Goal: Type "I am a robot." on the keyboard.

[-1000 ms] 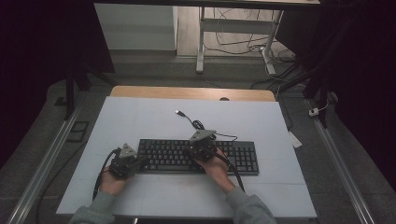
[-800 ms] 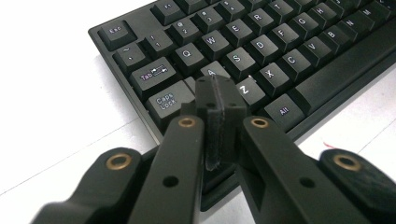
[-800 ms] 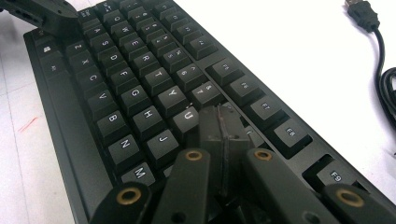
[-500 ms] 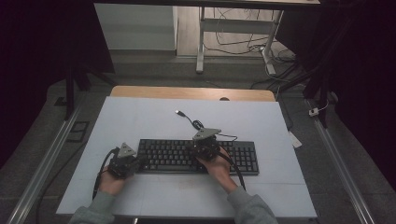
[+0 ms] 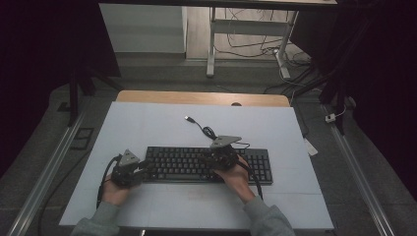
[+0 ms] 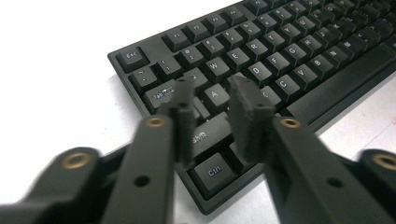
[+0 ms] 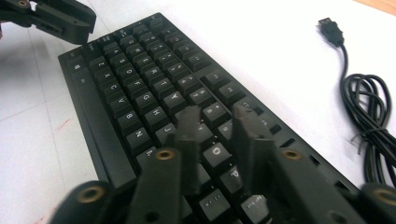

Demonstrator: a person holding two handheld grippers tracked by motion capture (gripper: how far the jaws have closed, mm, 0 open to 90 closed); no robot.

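Observation:
A black keyboard [image 5: 196, 164] lies across the near middle of the white table [image 5: 147, 123]. My left gripper [image 5: 146, 165] hovers at the keyboard's left end. In the left gripper view its jaws [image 6: 212, 86] stand narrowly open above the A and Tab keys of the keyboard [image 6: 280, 42], with nothing between them. My right gripper [image 5: 220, 156] is over the keyboard's right-middle. In the right gripper view [image 7: 217, 114] its jaws are narrowly open just above the keys [image 7: 140, 79], holding nothing. The left gripper [image 7: 60, 16] shows at the top left of the right gripper view.
The keyboard's black cable [image 5: 209, 132] coils behind it and ends in a loose USB plug [image 5: 188, 118]. The right gripper view has the same coil [image 7: 369, 107] and plug [image 7: 331, 25]. A wooden strip [image 5: 196, 97] edges the far side of the table.
My right gripper has drifted slightly to the right over the keys. The left gripper has barely moved.

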